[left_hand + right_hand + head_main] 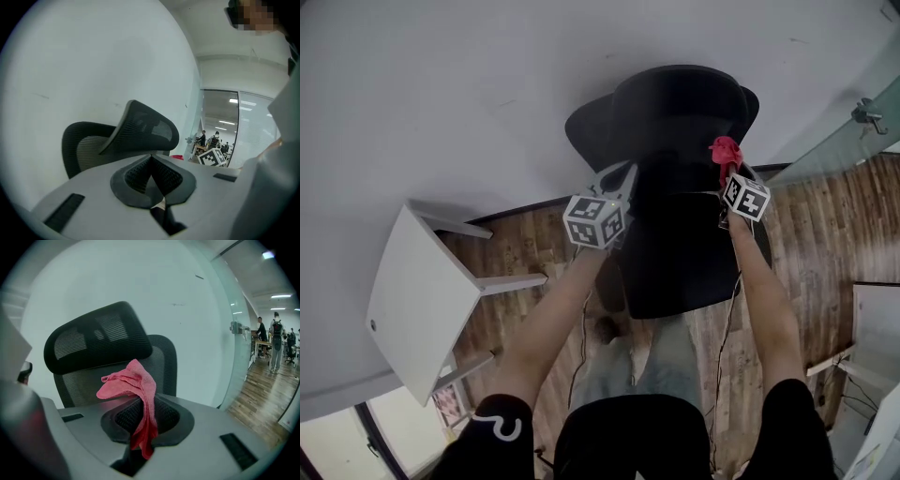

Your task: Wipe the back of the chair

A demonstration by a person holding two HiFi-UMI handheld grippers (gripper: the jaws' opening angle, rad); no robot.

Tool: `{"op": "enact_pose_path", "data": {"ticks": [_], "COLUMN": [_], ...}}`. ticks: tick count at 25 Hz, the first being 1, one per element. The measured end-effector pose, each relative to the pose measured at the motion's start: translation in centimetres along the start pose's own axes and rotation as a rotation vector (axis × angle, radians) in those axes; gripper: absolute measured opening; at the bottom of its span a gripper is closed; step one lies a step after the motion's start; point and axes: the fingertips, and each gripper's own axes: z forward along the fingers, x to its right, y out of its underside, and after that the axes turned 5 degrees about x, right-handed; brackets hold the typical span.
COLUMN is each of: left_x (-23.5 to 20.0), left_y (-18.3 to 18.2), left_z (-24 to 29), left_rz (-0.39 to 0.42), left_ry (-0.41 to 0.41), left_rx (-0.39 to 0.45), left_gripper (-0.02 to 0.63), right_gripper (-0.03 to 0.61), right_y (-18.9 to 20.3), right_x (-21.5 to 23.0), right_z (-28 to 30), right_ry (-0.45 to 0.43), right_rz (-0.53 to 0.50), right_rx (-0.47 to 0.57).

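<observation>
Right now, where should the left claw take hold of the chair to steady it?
Likely the near edge of the headrest, from the left: a thin curved panel jutting clear of the backrest, ahead of the shut left claw, which must open first.

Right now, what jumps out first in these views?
A red cloth pinched in the right gripper, raised in front of the black mesh chair. The left gripper beside it is shut and empty. A white table stands at the head view's lower left.
</observation>
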Motion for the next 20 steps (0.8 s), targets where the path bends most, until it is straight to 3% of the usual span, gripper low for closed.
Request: {"op": "enact_pose_path", "data": {"ticks": [6,12,20], "left_x": [-4.6,-9.0,-15.1], "left_y": [3.1,4.2,6.6], "left_z": [-4.8,-7.7,-10.7], "left_rz": [-0.04,-0.006,0.081], "left_ry": [-0.029,-0.028,-0.044], "left_rx": [-0.019,0.009,0.003], "left_gripper": [0.025,0.025,0.025], "right_gripper": [0.061,0.064,0.067], "right_y": [3.0,5.4,8.6], "right_x": [-11.0,-22.2,-30.3], "right_z": [-0.1,1.8,3.5], "right_ry": [-0.066,-0.185,-0.314], "right_rz": [-0.049,-0.064,-0.086], "right_rx": [-0.013,0.003,0.016]}}
